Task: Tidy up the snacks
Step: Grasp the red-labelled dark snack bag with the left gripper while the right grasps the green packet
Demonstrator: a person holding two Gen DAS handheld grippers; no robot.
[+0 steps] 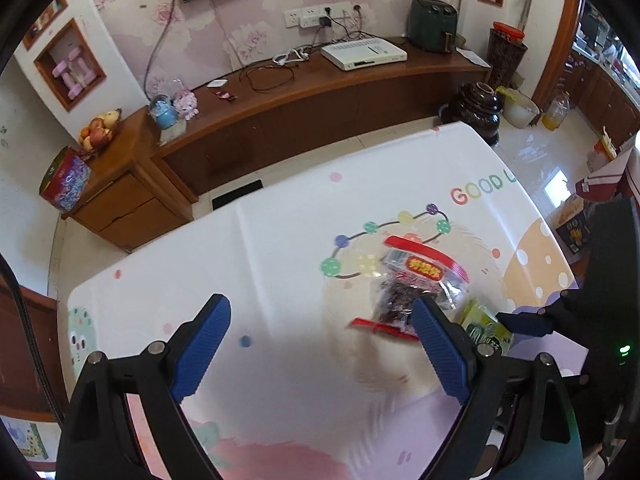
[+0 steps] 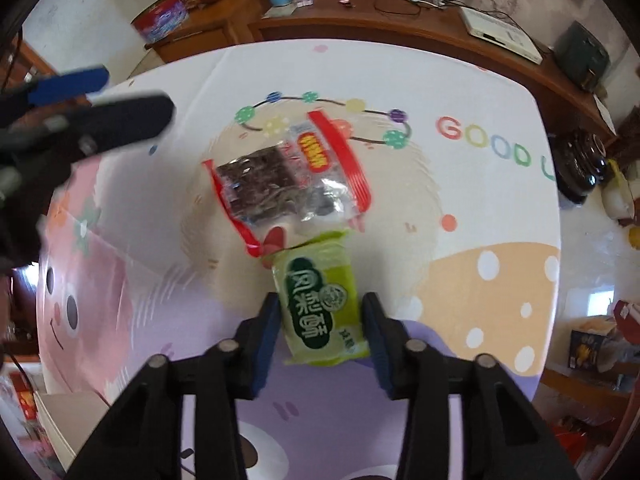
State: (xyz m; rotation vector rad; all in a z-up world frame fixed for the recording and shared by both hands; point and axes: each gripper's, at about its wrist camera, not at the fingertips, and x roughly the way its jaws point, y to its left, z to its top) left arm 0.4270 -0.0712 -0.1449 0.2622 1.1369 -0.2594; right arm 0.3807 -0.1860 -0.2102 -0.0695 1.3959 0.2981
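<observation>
Green wrapper fills the gap of the right gripper (image 2: 320, 314): the green pack (image 2: 320, 300) lies on the bench (image 2: 500, 184) between the two blue pads, which stand right against its long sides and appear to clamp it. Its far end points away from the gripper and touches the clear bag (image 2: 286, 178), a see-through pouch with red edges and dark contents lying just ahead. Off to the left of that gripper, the left gripper (image 2: 102, 94) shows as a blur above the bench.

From the left wrist, the left gripper (image 1: 320, 312) stands wide open with nothing between its pads, only bare cloth. The bag (image 1: 416, 284) lies just beyond its right pad (image 1: 440, 352), the pack (image 1: 486, 330) beside it further right.
</observation>
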